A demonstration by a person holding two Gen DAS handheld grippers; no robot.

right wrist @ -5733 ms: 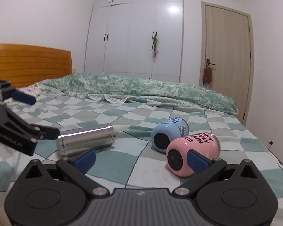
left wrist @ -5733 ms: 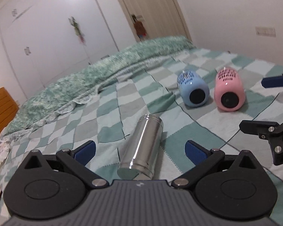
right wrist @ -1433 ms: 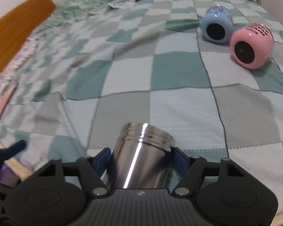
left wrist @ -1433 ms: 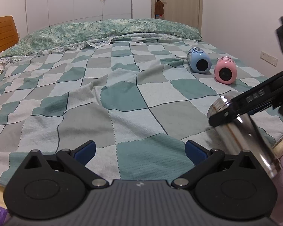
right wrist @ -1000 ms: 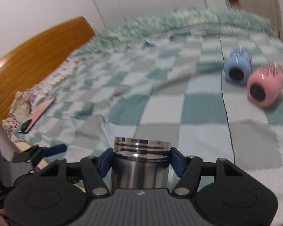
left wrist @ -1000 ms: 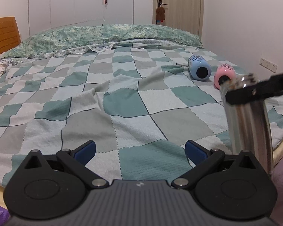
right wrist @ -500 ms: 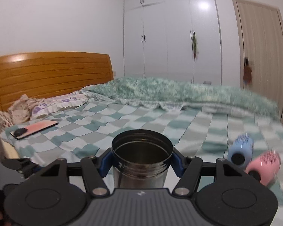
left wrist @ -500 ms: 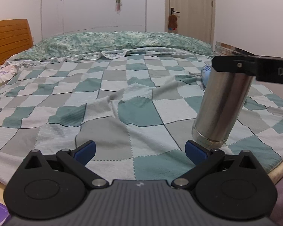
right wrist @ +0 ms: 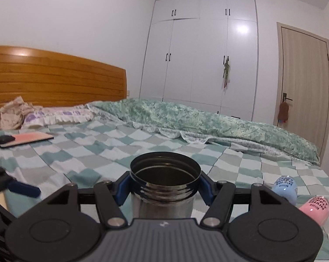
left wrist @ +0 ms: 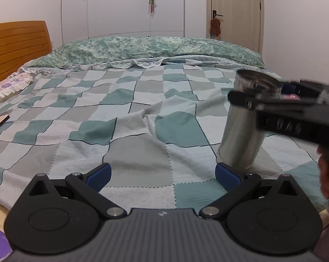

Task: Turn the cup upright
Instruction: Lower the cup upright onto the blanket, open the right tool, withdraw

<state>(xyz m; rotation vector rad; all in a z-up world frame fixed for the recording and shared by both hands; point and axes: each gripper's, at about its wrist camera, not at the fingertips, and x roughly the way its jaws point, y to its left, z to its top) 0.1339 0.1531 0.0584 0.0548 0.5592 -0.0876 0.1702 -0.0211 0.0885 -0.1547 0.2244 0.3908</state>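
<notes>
The right gripper (right wrist: 165,188) squeezed the metal cup (right wrist: 164,191), mouth up, low in the frame; next, let go gently. The left gripper (left wrist: 163,173) was wide open, empty.

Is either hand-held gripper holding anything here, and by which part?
The right hand-held gripper grips the steel cup just below its open rim. The left hand-held gripper is open, holding nothing.
</notes>
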